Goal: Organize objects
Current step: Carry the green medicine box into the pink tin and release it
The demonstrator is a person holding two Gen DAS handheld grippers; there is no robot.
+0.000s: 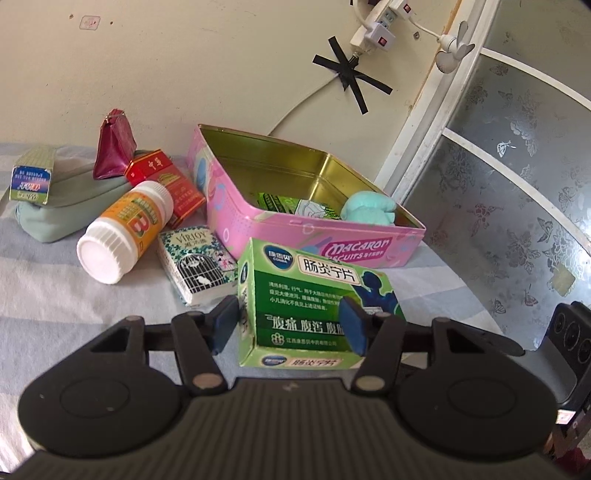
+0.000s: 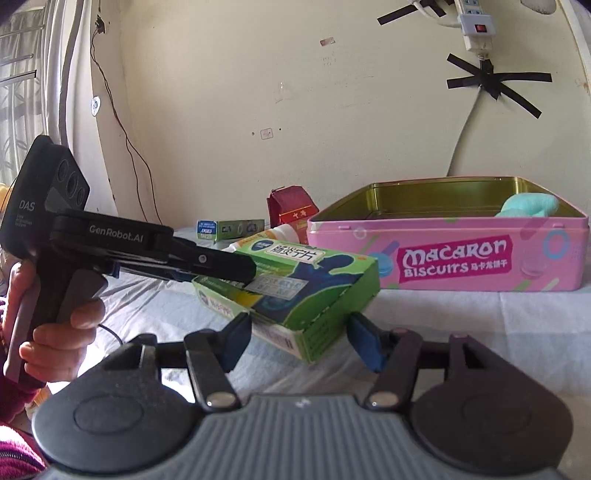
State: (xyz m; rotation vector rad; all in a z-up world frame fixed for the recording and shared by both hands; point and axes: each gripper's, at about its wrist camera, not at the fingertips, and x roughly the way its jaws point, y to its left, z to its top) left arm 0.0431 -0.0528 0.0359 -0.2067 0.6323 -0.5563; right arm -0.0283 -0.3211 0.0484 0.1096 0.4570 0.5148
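White power strip (image 1: 373,26) and black tape cross (image 1: 351,72) on the cream wall (image 1: 184,66).

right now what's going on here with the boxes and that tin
A person is tidying small items into an open pink biscuit tin on a cloth-covered surface. The left gripper is shut on a green medicine box, held off the surface just in front of the tin. The right gripper is open right below that box. A vitamin bottle, a red packet and other boxes lie outside; a mint green soft item is already inside.
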